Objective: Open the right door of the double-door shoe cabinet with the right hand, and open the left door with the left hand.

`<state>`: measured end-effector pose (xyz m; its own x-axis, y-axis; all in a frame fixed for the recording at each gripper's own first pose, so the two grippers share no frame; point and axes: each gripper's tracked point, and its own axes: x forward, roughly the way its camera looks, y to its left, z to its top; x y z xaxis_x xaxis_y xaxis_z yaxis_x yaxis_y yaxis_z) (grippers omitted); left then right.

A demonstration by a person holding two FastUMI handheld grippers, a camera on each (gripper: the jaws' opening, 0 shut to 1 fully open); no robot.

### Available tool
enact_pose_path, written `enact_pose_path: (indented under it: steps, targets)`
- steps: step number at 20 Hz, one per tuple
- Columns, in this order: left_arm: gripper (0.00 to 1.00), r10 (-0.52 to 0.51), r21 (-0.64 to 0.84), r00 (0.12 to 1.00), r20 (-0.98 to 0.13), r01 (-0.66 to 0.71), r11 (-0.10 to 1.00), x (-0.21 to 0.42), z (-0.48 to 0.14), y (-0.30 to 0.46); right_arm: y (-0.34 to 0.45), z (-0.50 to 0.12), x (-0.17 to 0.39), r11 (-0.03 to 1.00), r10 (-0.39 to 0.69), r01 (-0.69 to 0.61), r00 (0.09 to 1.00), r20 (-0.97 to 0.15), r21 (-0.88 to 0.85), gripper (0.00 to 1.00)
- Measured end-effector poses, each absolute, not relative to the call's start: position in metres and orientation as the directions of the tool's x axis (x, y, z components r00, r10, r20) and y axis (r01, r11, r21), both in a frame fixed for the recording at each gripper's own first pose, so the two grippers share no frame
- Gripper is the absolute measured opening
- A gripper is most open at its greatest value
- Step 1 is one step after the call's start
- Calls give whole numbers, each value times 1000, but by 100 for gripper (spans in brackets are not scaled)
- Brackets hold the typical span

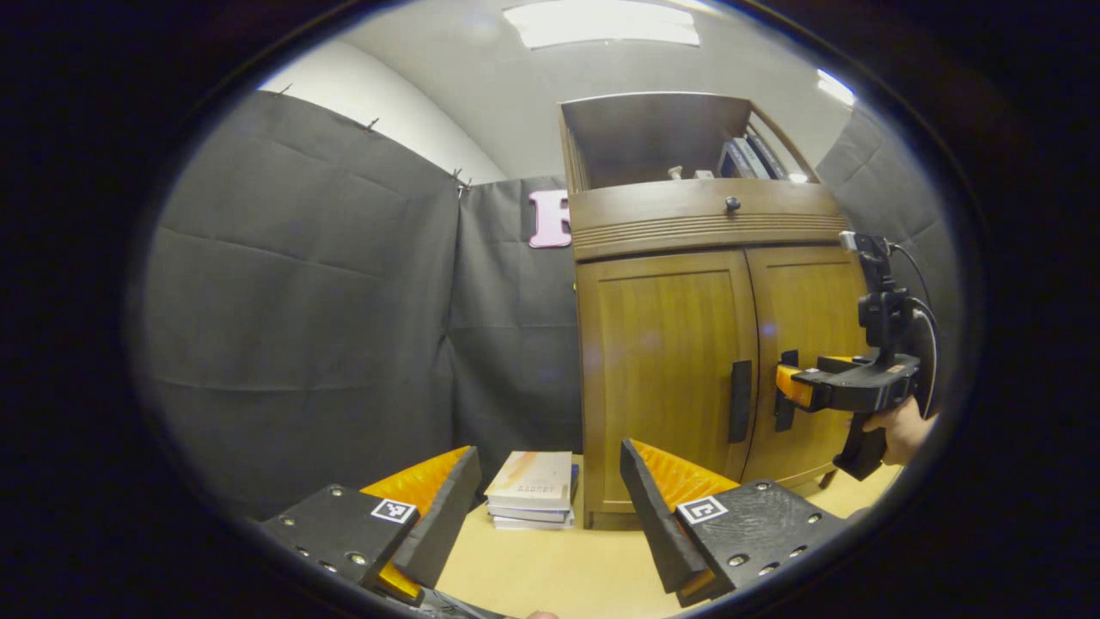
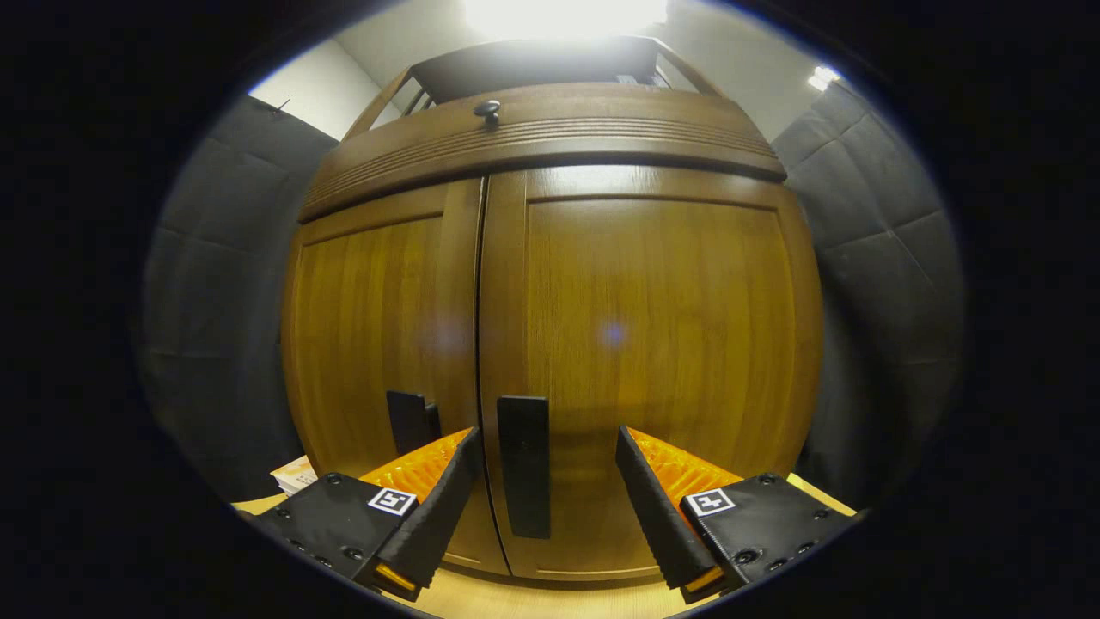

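Both cabinet doors shut.
Right gripper (image 2: 546,481), fingers apart, frames the right door handle (image 2: 524,464); left gripper (image 1: 550,507), spread, faces stacked books (image 1: 531,488) at lower centre.

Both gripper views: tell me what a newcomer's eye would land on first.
The wooden cabinet, both doors shut, looms close in the right gripper view. There the right gripper is open with the right door's handle between its fingers. In the left gripper view, books lie stacked beside the cabinet, beyond the open left gripper.
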<state>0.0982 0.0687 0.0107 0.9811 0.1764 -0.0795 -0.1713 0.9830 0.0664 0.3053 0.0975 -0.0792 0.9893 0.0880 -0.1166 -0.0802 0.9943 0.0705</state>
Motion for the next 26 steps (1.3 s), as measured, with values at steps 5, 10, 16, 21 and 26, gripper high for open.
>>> enact_pose_path:
  steps: [5, 10, 16, 21, 26]
  targets:
    - [92, 196, 72, 976, -91, -190, 979, 100, 5, 74, 102, -101, 319, 994, 95, -85, 982, -163, 65, 90]
    - [92, 205, 82, 975, -89, -198, 977, 99, 5, 76, 109, -115, 324, 995, 93, -84, 974, -208, 52, 55]
    - [92, 213, 71, 974, -77, -207, 976, 90, 7, 79, 118, -122, 326, 990, 120, -96, 959, -258, 102, 16]
    - [92, 196, 78, 979, -53, -192, 978, 76, 14, 75, 116, -112, 316, 988, 138, -113, 954, -266, 107, 6]
    - [92, 171, 73, 984, -51, -167, 983, 69, 19, 70, 117, -97, 308, 984, 166, -142, 951, -260, 107, 9]
